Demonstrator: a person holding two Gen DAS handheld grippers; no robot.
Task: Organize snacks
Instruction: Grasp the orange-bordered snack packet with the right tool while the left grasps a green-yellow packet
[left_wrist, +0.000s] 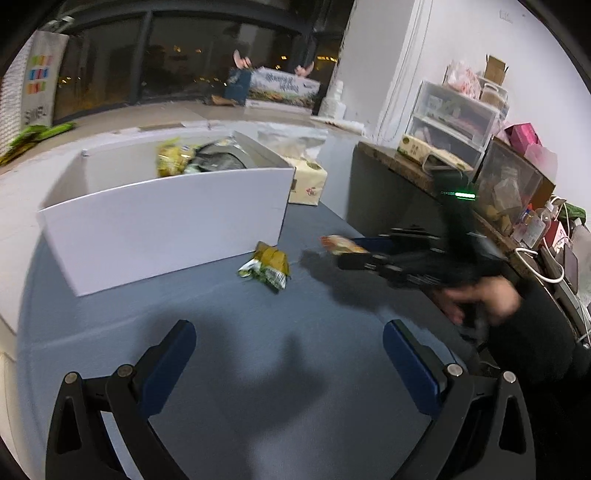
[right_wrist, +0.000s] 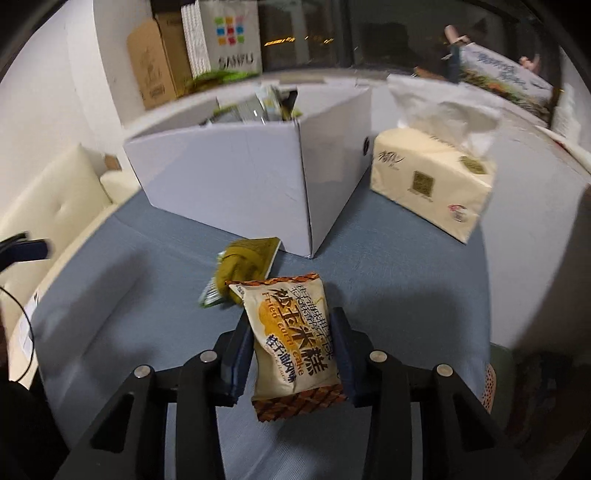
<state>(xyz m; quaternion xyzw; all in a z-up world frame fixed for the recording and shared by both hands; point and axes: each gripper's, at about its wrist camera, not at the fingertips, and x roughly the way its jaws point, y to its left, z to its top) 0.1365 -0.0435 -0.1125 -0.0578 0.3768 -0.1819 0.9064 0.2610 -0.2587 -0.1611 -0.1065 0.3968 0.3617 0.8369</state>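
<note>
My right gripper (right_wrist: 291, 325) is shut on an orange and cream fried corn cake packet (right_wrist: 291, 339) and holds it above the blue-grey table; it also shows blurred in the left wrist view (left_wrist: 343, 254). A green snack packet (left_wrist: 266, 266) lies on the table in front of the white box (left_wrist: 166, 218), and shows in the right wrist view (right_wrist: 243, 266). The box holds several snack packets (left_wrist: 177, 158). My left gripper (left_wrist: 290, 332) is open and empty over bare table.
A cream tissue pack (right_wrist: 432, 184) stands right of the white box (right_wrist: 236, 177). A wooden shelf with plastic drawers (left_wrist: 454, 122) and clutter runs along the right. A cream sofa (right_wrist: 55, 206) lies left of the table. Cardboard boxes (right_wrist: 155, 59) stand behind.
</note>
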